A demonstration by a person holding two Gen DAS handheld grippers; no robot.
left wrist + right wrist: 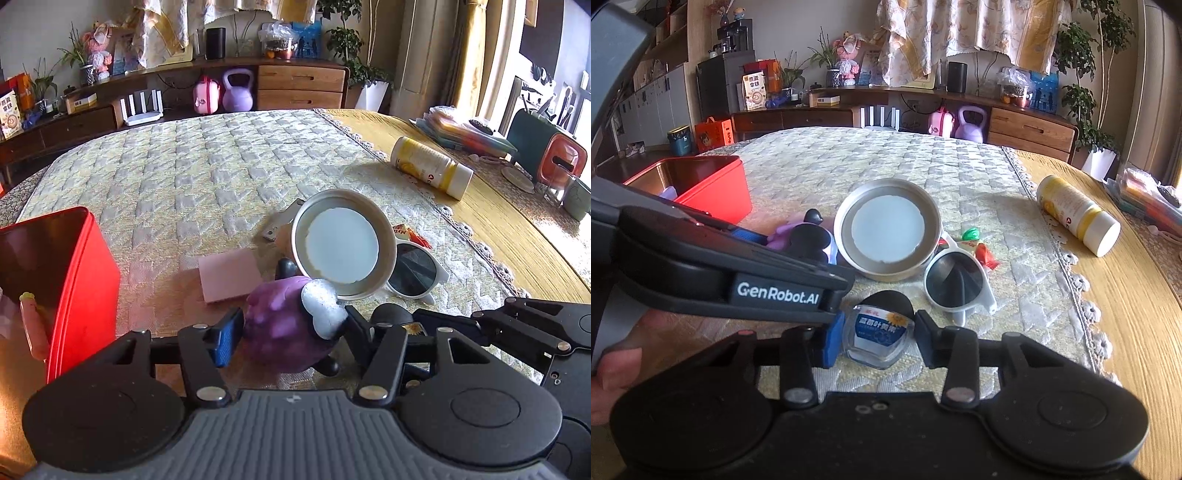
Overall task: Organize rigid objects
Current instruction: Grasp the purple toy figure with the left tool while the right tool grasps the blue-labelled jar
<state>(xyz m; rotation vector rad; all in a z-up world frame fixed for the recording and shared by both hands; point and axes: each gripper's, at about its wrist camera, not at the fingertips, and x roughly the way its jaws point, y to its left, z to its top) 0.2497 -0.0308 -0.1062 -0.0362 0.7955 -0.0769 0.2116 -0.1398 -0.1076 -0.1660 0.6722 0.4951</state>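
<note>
- My counter [960,162], under a quilted cloth, carries the scattered clutter; the red tin [713,184] stands open at the far left, presumably to receive it.
- The round metal lid [890,229] leans over white sunglasses [955,280], so I leave both.
- My left claw [291,328] brackets the purple toy figure [284,328], pads at its sides; I cannot tell if they press.
- My right claw [877,338] is half-closed around the small clear jar [879,339], barely touching.

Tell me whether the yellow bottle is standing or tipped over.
Tipped over: the yellow bottle lies on its side on the wooden table, white cap pointing toward the camera.
</note>
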